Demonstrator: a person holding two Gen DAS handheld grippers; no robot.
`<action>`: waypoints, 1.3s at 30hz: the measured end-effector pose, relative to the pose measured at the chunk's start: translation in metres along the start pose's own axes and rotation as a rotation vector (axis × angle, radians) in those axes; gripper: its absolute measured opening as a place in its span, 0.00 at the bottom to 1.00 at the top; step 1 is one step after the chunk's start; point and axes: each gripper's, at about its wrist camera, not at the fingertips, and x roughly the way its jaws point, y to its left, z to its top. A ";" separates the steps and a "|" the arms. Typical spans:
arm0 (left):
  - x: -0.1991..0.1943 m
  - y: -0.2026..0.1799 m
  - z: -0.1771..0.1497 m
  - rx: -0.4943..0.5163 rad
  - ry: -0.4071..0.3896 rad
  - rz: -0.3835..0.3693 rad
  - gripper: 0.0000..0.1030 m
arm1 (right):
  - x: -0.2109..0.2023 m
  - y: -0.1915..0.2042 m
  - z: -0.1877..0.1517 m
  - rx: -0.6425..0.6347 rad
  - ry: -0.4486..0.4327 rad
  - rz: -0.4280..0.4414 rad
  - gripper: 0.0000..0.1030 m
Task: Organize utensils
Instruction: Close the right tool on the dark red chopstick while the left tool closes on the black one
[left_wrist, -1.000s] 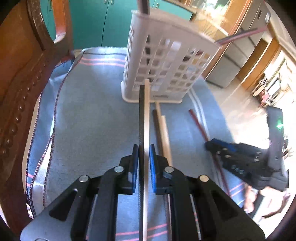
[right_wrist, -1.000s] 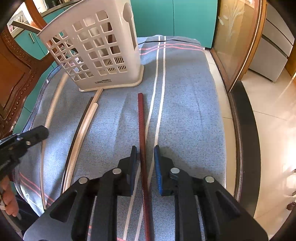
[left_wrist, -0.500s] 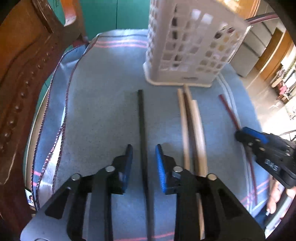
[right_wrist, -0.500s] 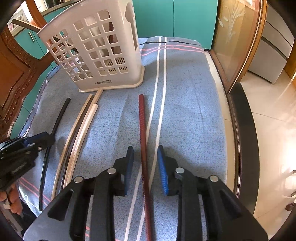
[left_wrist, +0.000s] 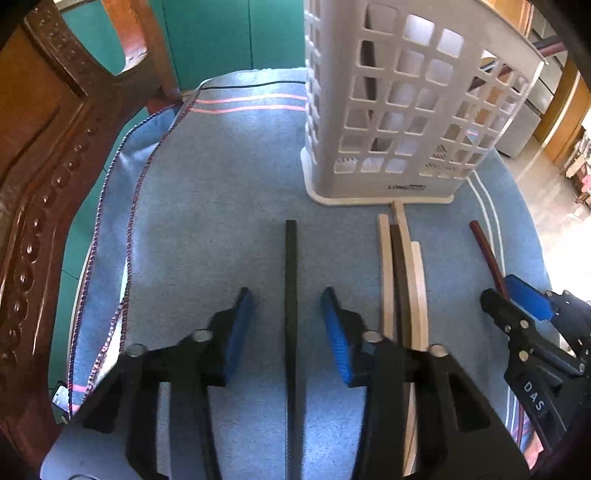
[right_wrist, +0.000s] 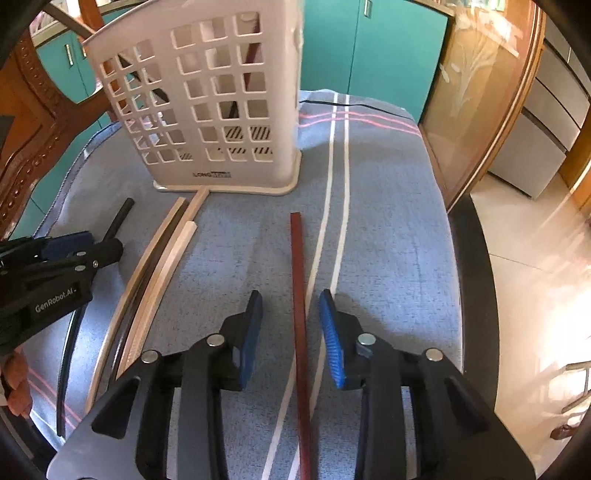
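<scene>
A white lattice utensil holder (left_wrist: 399, 122) stands upright on the blue cloth; it also shows in the right wrist view (right_wrist: 218, 110), with a few chopsticks standing in it. My left gripper (left_wrist: 287, 295) is open, its jaws on either side of a black chopstick (left_wrist: 291, 288) lying on the cloth. My right gripper (right_wrist: 291, 297) is open around a dark red chopstick (right_wrist: 298, 280) lying flat. Beige and brown chopsticks (left_wrist: 402, 273) lie together between the two grippers, also seen in the right wrist view (right_wrist: 159, 266).
A blue cloth (right_wrist: 388, 229) with white and pink stripes covers the table. A carved wooden chair back (left_wrist: 40, 177) rises at the left. The table's dark edge (right_wrist: 480, 280) and a tiled floor lie to the right. Teal cabinets stand behind.
My left gripper let go of the black and beige chopsticks; they now lie on the cloth and its jaws have opened wide. My right gripper's jaws also opened wider around the red chopstick.
</scene>
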 end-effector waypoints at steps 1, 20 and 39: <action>-0.001 0.000 -0.001 0.006 0.001 -0.005 0.20 | -0.001 0.001 -0.001 -0.002 0.000 0.008 0.18; -0.021 0.006 -0.036 0.035 0.045 -0.071 0.34 | -0.017 0.024 -0.019 -0.035 0.060 0.080 0.30; 0.002 0.006 0.002 0.041 0.024 -0.024 0.55 | 0.007 0.022 0.016 -0.058 0.073 0.041 0.28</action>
